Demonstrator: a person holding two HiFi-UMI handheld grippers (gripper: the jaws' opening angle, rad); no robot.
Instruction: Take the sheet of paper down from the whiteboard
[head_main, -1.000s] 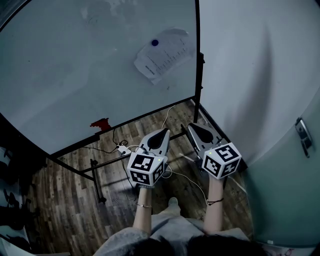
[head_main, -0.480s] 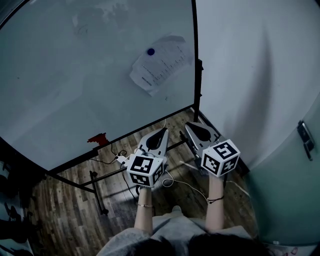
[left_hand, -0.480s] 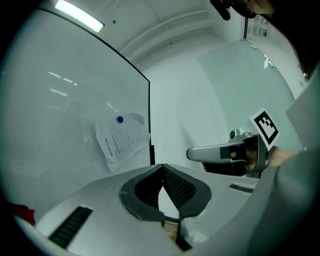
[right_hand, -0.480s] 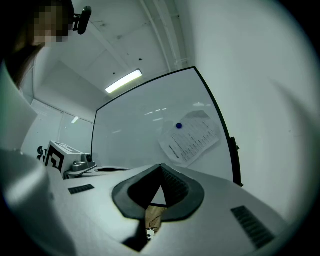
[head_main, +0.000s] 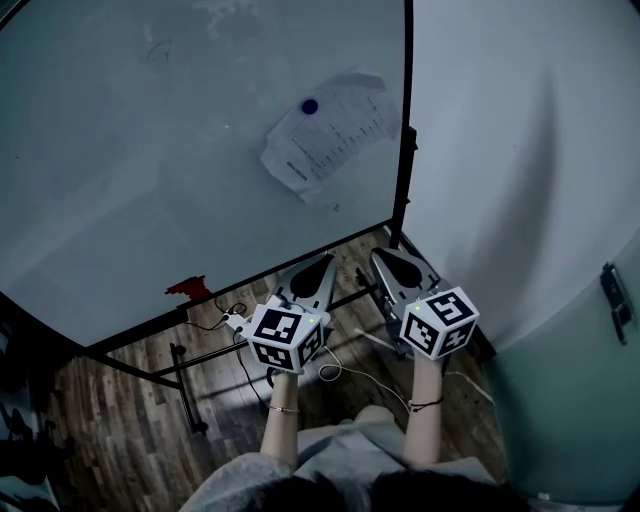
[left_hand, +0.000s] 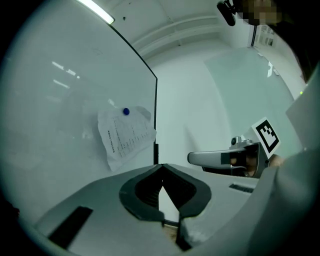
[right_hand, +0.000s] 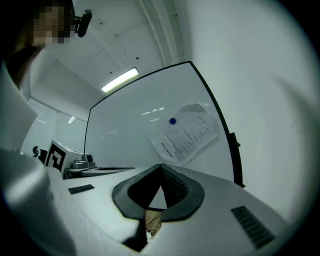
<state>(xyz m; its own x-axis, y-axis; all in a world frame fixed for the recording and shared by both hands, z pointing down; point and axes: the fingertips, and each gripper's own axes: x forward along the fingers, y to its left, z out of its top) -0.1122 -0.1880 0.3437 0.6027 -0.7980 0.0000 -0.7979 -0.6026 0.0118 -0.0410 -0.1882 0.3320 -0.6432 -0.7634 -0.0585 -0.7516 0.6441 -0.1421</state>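
A printed sheet of paper (head_main: 325, 133) hangs tilted on the whiteboard (head_main: 140, 170) near its right edge, pinned by a blue round magnet (head_main: 309, 106). The sheet (left_hand: 125, 136) and magnet (left_hand: 126, 111) show in the left gripper view, and the sheet (right_hand: 186, 136) with its magnet (right_hand: 172, 120) in the right gripper view. My left gripper (head_main: 327, 262) is shut and empty, held level below the sheet and apart from the board. My right gripper (head_main: 385, 255) is also shut and empty, beside the left one, near the board's right frame.
The board's black frame (head_main: 404, 130) runs down its right edge, with a pale wall (head_main: 520, 150) to the right. A red object (head_main: 187, 288) sits at the board's bottom rail. Cables (head_main: 340, 365) lie on the wooden floor (head_main: 120, 420) by the board's stand.
Both grippers have shifted a little lower in the head view and the view has swung, so the board and sheet sit slightly further right. Both grippers stay shut.
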